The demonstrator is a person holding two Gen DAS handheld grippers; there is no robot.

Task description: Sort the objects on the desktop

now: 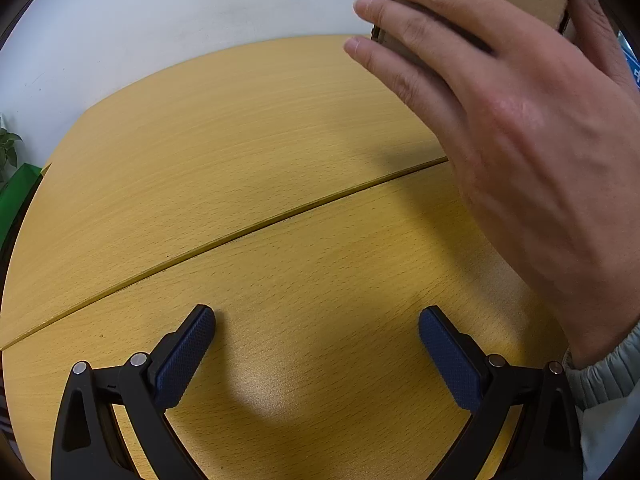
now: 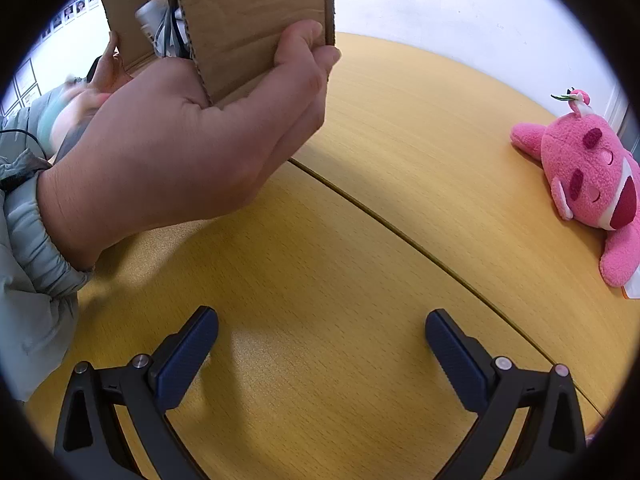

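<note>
Left claw (image 1: pixel 317 354) wide open, empty.

You can read no text here; the blue sign (image 1: pixel 632 66) at the right edge is cut off.

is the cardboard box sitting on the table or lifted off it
Lifted. In the right wrist view a hand grips the cardboard box at its lower edge, well above the table, with wall visible beneath it.
</note>
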